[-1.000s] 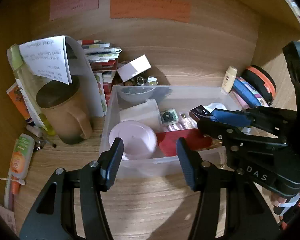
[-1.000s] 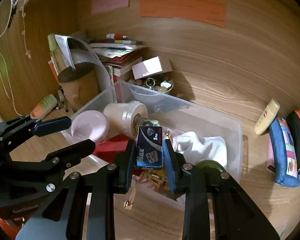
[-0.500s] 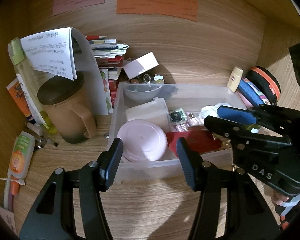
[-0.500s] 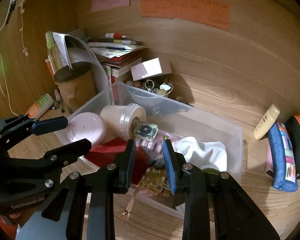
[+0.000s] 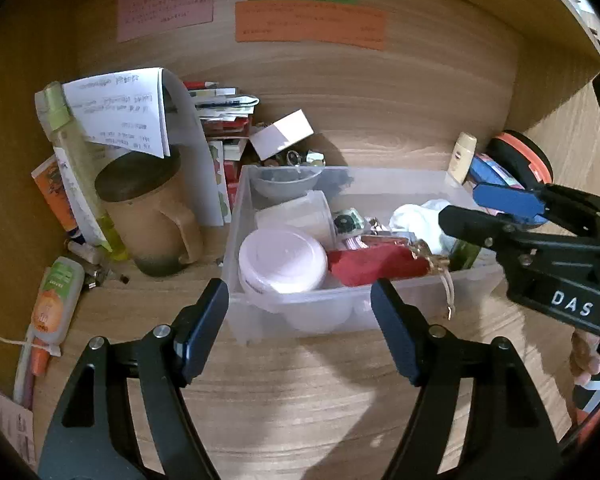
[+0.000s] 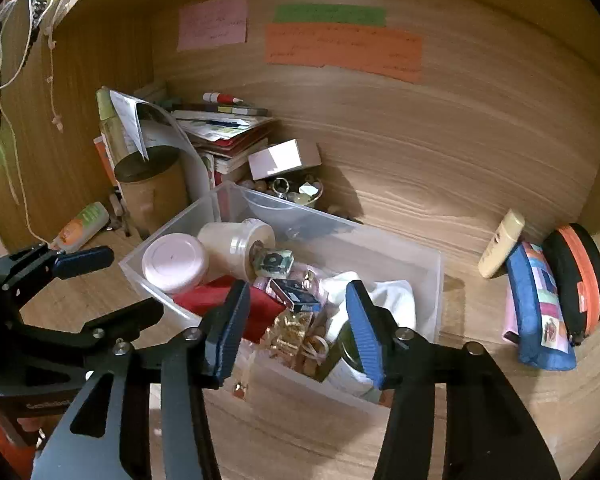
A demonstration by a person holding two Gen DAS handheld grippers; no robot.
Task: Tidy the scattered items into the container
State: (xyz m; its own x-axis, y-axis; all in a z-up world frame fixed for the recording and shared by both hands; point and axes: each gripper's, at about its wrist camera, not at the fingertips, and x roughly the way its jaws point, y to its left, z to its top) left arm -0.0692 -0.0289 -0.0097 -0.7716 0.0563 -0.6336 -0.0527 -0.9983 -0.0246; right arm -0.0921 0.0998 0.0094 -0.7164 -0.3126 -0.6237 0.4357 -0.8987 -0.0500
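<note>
A clear plastic container (image 5: 236,216) (image 6: 440,280) stands on the wooden desk. It holds a pink-lidded jar (image 5: 282,260) (image 6: 174,260), a cream tub (image 6: 236,246), a red pouch (image 5: 374,266), white cloth (image 5: 418,216) and a small blue box (image 6: 296,294). My left gripper (image 5: 300,328) is open and empty, just in front of the container's near wall. My right gripper (image 6: 296,332) is open and empty above the container's near right part; it also shows in the left wrist view (image 5: 484,208).
A brown mug (image 5: 148,216) with papers, a stack of books (image 6: 224,132) and a white box (image 6: 284,158) stand behind and left of the container. A tube (image 5: 54,300) lies at the left. A cream bottle (image 6: 500,242), blue pouch (image 6: 540,300) and orange-black case (image 6: 580,276) lie at the right.
My right gripper has let go of the small blue box, which now lies in the container, and has opened wide. Both grippers have drawn back a little.
</note>
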